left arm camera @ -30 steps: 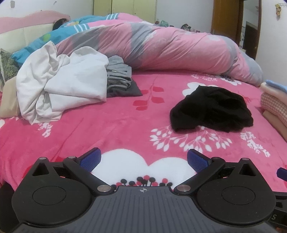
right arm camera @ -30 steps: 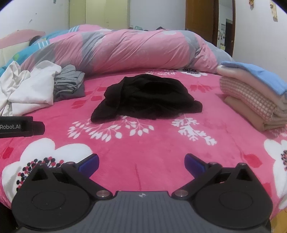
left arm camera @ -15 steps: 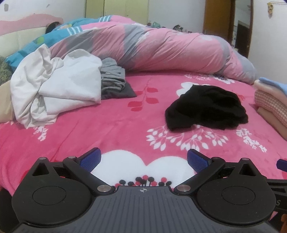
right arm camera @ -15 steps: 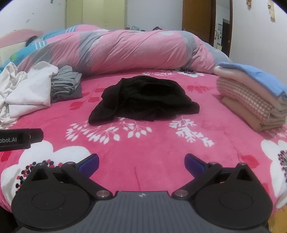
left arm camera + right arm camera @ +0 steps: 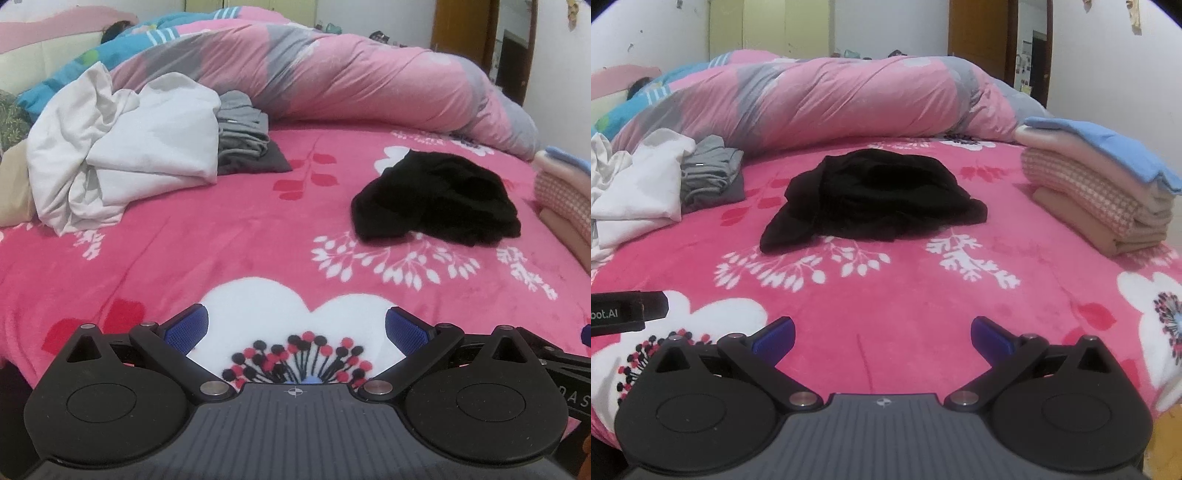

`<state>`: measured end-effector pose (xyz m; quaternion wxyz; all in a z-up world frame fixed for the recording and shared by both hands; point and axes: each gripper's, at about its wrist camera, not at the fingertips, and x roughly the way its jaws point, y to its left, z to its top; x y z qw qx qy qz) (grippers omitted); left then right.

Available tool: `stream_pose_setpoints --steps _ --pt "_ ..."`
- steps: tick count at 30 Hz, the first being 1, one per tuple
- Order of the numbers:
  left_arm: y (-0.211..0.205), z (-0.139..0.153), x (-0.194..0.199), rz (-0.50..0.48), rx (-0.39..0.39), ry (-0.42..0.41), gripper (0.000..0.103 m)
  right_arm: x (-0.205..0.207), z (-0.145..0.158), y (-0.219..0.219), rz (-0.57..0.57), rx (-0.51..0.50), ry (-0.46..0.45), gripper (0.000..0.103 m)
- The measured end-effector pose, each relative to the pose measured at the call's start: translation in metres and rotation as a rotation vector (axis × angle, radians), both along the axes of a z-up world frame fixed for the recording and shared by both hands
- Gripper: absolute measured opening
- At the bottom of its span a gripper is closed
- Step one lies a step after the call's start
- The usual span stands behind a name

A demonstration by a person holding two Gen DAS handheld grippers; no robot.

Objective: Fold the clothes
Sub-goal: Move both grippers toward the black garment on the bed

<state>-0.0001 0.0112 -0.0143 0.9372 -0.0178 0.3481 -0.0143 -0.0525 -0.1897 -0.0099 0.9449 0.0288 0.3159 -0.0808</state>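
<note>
From where I sit, the left edge of the bed holds a crumpled white garment (image 5: 125,147) heaped up, with a grey folded garment (image 5: 243,144) tucked against its right side, the two touching. Behind both runs a long rolled pink-and-grey duvet (image 5: 351,81) across the back of the bed. Out on the open pink floral blanket (image 5: 905,295) lies the black garment (image 5: 875,199) — bunched and unfolded, well apart from the white heap and from anything I am holding. Further right stands a stack of folded clothes (image 5: 1097,195): a tan piece at the bottom, a pink checked one above it, a pale one over that and a blue one on top; I see no basket or bin around any of it, only the bed bearing it all. My left gripper (image 5: 297,328) hovers low over the near edge of the blanket above a white flower print, its blue fingers (image 5: 186,328) spread wide with nothing between them. My right gripper (image 5: 882,338) hangs just to its right — fingers equally wide apart, empty, pointed at the black garment but well short of it. The left tool's body shows at the left edge of the right wrist view.
</note>
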Motion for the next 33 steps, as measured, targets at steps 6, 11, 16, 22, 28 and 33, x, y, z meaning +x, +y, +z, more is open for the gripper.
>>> stream_pose_setpoints --steps 6,11,16,22,28,33 --pt "0.0013 0.0000 -0.0017 0.019 0.001 0.005 0.103 -0.0016 -0.0015 -0.0004 -0.010 0.016 0.014 0.103" --pt "-0.0003 0.0002 -0.0031 0.012 0.005 0.008 0.103 -0.0020 -0.0019 -0.0027 -0.020 0.030 0.022 0.103" --pt "-0.0020 -0.0004 -0.0040 0.005 0.007 0.008 0.103 -0.0029 -0.0008 -0.0021 -0.025 0.031 0.022 0.103" --pt "-0.0025 -0.0010 -0.0040 0.004 0.002 0.015 0.103 -0.0034 -0.0001 -0.0011 -0.029 0.027 0.018 0.103" --pt "-0.0025 -0.0013 -0.0039 0.002 -0.001 0.017 0.103 -0.0029 0.0007 0.0004 -0.029 0.024 0.020 0.103" --pt "-0.0022 -0.0016 -0.0037 0.000 -0.003 0.015 0.103 -0.0021 0.0014 0.0019 -0.029 0.020 0.019 0.103"
